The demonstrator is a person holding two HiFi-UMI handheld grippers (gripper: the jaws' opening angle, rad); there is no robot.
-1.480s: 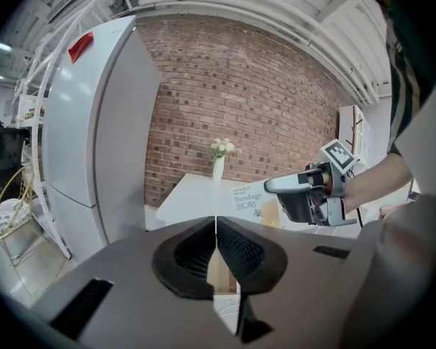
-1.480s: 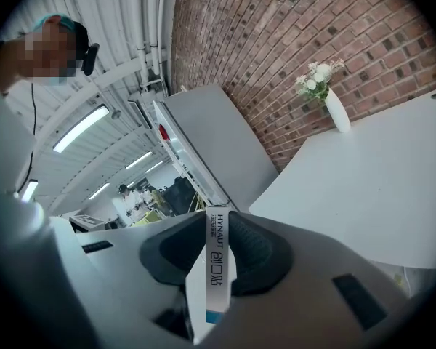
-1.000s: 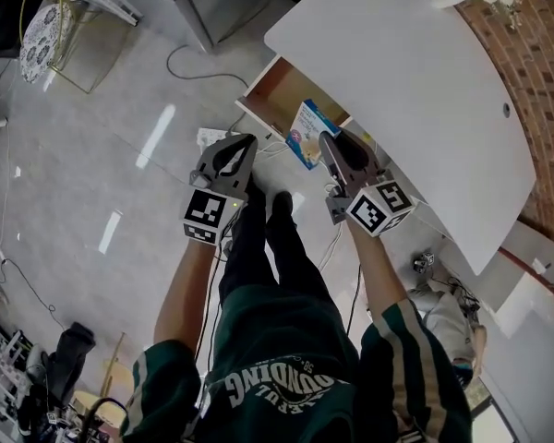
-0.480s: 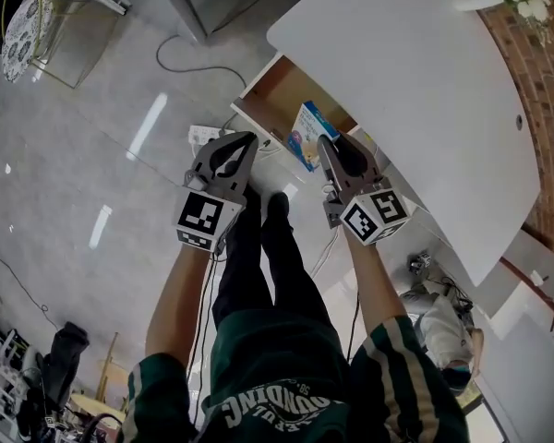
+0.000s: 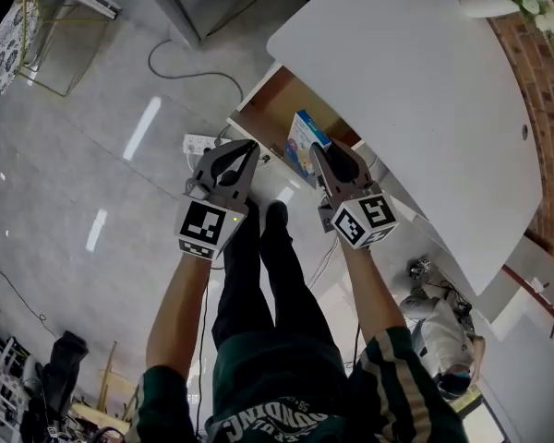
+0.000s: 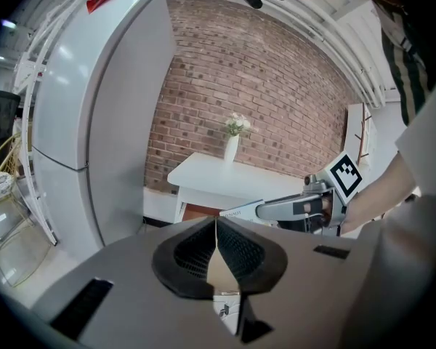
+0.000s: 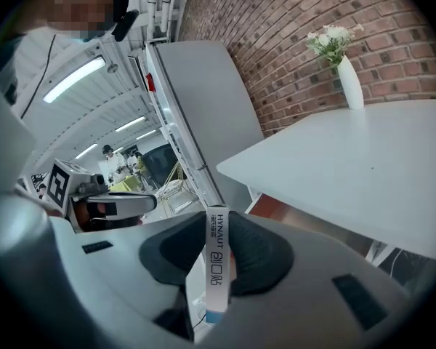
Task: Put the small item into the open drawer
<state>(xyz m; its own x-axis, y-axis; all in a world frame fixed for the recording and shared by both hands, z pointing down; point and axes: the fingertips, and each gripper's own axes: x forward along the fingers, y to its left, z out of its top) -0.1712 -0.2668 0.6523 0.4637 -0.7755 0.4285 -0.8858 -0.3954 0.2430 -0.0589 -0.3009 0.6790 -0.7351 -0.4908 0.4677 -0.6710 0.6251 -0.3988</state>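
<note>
Most of the drawer (image 5: pixel 275 107) is covered by the desk (image 5: pixel 415 90), so only its front end is seen. The right edge of the box (image 5: pixel 301 146) is hidden by the right gripper (image 5: pixel 335 153), and its print is too small to be read in the head view. The flowers (image 5: pixel 534 5) above the vase (image 5: pixel 489 5) are cut off at the top right corner.

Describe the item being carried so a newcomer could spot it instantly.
Start at the white table by the brick wall, then drop to the open wooden drawer under its edge. At the drawer, the right gripper clamps a flat blue-and-white box on edge. It is the only printed carton here; the left gripper beside it is shut on nothing.
</note>
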